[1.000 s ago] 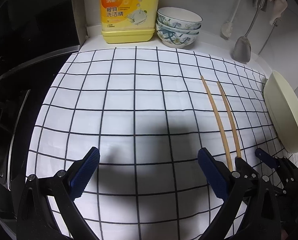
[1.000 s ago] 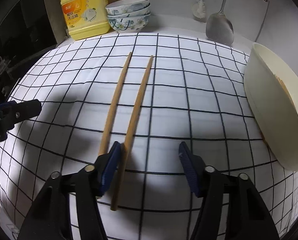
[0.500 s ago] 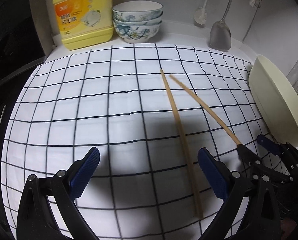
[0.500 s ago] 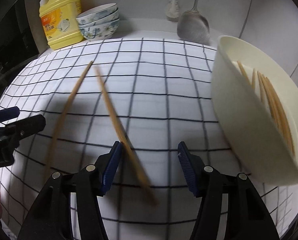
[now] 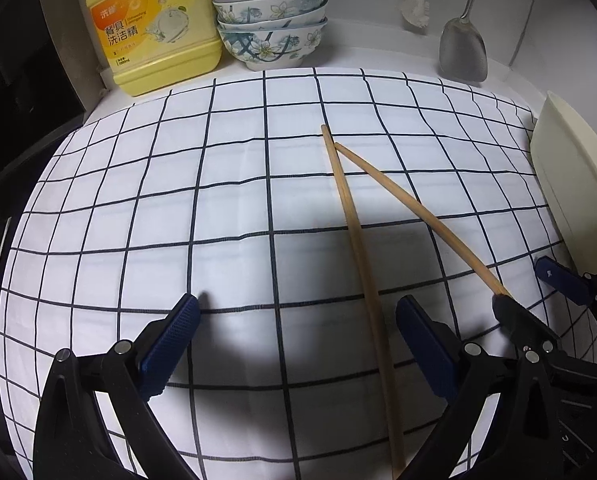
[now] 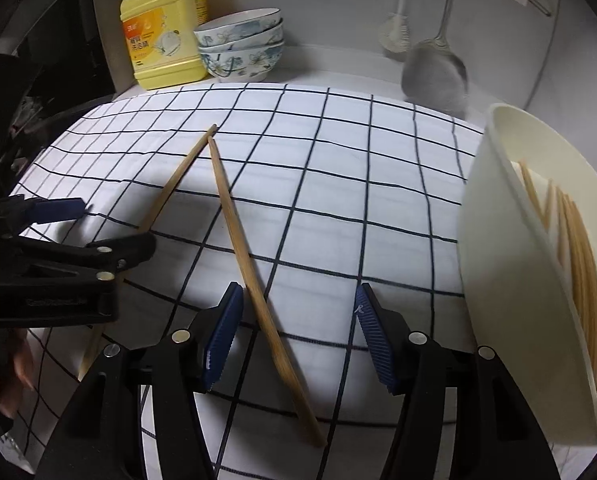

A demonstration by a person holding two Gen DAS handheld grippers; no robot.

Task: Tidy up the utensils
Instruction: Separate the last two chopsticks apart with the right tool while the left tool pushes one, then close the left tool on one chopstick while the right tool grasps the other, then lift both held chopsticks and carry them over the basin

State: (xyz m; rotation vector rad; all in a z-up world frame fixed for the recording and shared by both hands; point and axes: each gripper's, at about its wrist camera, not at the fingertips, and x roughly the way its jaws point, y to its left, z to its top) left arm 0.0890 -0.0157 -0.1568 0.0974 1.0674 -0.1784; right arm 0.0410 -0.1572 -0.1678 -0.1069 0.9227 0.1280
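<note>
Two wooden chopsticks lie on the checked cloth, their far tips close together and their near ends splayed apart. The left chopstick [image 5: 358, 248] [image 6: 170, 188] runs between my left gripper's [image 5: 294, 340] open jaws. The right chopstick [image 5: 422, 216] [image 6: 250, 268] runs between my right gripper's [image 6: 294, 332] open jaws, close to the left pad. Both grippers hang low over the cloth. The cream tub [image 6: 538, 264] [image 5: 566, 184] at the right holds several more chopsticks [image 6: 578, 248].
A yellow detergent jug [image 5: 154, 24] and three stacked floral bowls [image 5: 270, 24] stand at the back. A metal spatula [image 5: 462, 48] and a brush [image 5: 416, 4] hang on the wall. A dark hob edge [image 5: 18, 128] borders the cloth [image 5: 178, 208] on the left.
The right chopstick's near end has swung right, so the parallel pair now splays into a V. Both grippers have moved with it and stay open.
</note>
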